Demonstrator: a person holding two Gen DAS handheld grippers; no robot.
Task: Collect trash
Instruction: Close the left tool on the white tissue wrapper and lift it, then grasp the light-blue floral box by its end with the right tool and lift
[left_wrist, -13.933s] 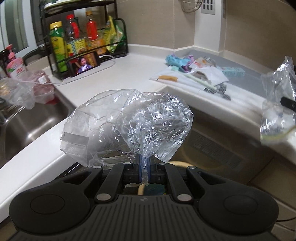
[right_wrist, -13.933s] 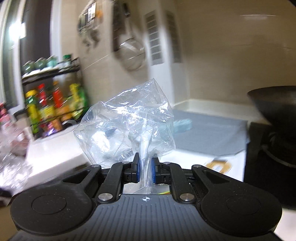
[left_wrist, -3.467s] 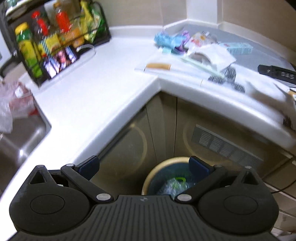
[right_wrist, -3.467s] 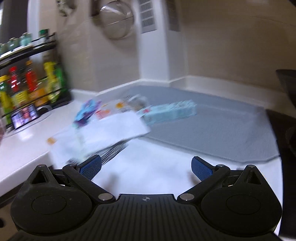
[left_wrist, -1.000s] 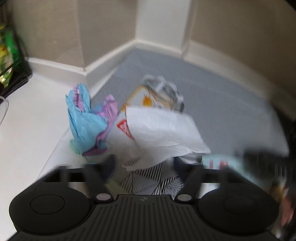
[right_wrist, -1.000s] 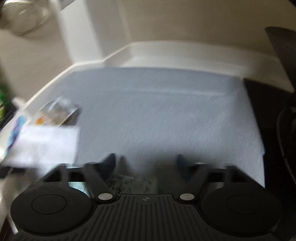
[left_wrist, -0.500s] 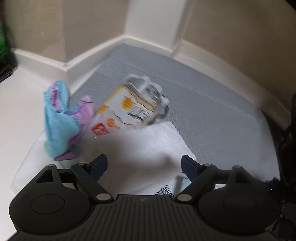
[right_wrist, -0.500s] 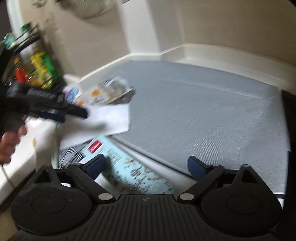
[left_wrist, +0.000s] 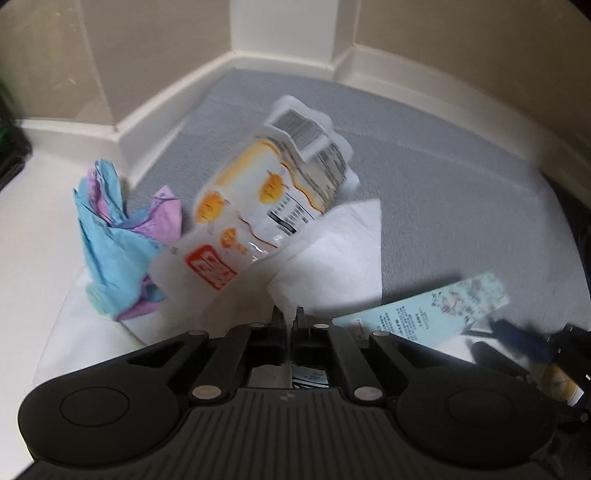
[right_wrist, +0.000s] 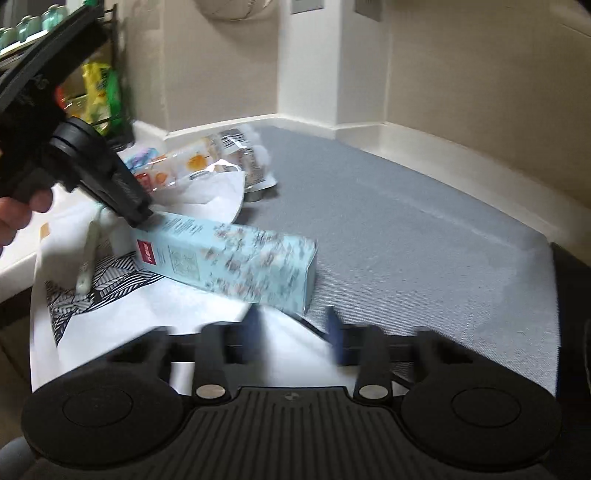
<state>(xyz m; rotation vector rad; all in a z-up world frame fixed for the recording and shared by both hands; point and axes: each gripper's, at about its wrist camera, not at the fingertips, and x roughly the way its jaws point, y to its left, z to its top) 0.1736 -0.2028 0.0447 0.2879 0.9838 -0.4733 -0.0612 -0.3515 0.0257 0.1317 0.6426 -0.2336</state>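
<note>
Now the left hand-held gripper (left_wrist: 290, 319) has just snapped its jaws together. They are closed tight, and they pinch the near edge of a white paper napkin (left_wrist: 332, 251). The napkin lifts up just past the tips. An orange and white snack packet (left_wrist: 266, 192) lies ahead of this hand-held gripper, leaning on the napkin. A crumpled blue and purple paper (left_wrist: 110, 243) sits ahead and to the left of the tips, just beside the packet. A person's hand (right_wrist: 14, 218) holds this hand-held gripper from behind.

The right hand-held gripper (right_wrist: 293, 325) has just been closing its jaws too. Its blue fingertips (right_wrist: 255, 321) look blurry and stand a little apart. The near end of a light blue box (right_wrist: 229, 258) sits right at the tips, about between them. Whether the pads press on the box cannot be told. The box stretches away ahead and to the left. Under its far end lies a white sheet with black stripes (right_wrist: 110, 288).

All this trash rests on the white counter (left_wrist: 33, 221) and on a grey mat (right_wrist: 406, 221), which spreads out ahead and to the right.
</note>
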